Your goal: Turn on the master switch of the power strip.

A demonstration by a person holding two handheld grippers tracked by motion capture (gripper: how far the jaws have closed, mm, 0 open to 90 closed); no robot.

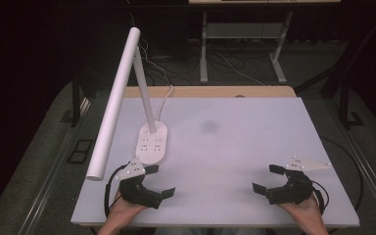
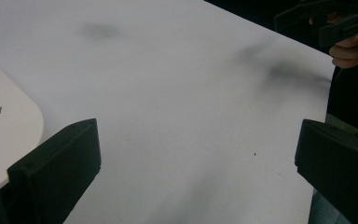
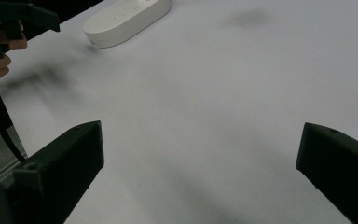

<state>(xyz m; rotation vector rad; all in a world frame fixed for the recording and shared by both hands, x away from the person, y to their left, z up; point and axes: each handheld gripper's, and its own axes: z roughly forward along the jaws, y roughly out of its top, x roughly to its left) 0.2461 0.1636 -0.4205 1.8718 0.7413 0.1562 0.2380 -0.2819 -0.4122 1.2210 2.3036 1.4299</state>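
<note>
Matt white table; smooth white plastic lamp; matt black jaws.

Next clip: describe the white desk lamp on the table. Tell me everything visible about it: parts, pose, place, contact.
The desk lamp looks like matte white plastic. Its long oval base lies flat on the left part of the white table and carries small socket slots and buttons on top. A slim stem rises from the base, leaning back to the left, and bears a long tube-shaped head that slants down toward the table's front left edge. A white cord leaves the base toward the back. The left gripper, jaws open, sits just in front of the base without touching it.
</note>
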